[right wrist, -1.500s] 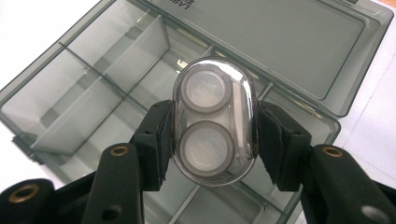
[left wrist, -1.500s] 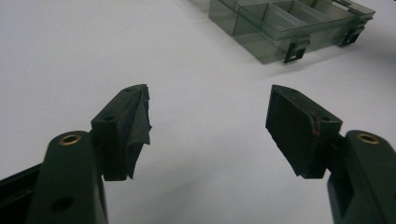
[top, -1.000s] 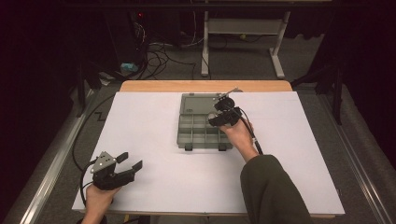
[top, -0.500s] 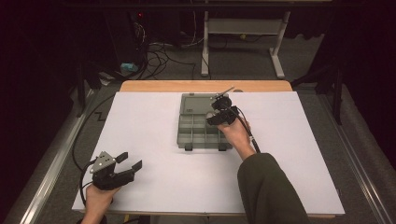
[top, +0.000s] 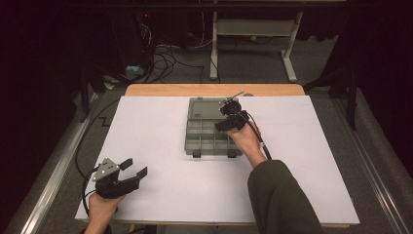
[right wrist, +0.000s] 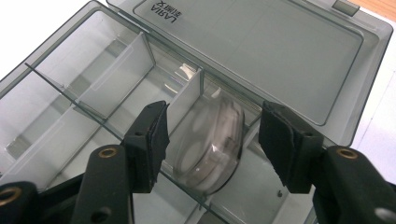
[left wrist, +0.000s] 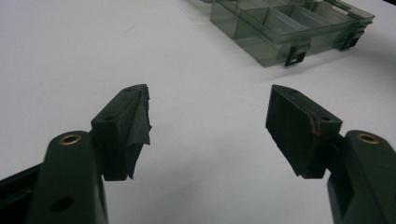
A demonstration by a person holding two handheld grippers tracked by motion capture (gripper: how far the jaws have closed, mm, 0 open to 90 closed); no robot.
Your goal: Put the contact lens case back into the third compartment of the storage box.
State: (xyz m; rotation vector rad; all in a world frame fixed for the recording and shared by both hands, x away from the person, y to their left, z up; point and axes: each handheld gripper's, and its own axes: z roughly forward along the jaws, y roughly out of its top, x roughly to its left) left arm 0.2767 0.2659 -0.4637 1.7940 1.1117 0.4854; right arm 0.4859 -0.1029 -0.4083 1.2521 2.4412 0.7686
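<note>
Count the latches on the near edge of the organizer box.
2: both black latches sit on the organizer box edge nearest the person, one toward its left corner, the other toward its right corner, beside the person's right wrist.

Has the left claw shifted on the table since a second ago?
No. The left claw sits at the same spot near the table's front left corner.

Bright white table, dark surroundings, soft close-ups
</note>
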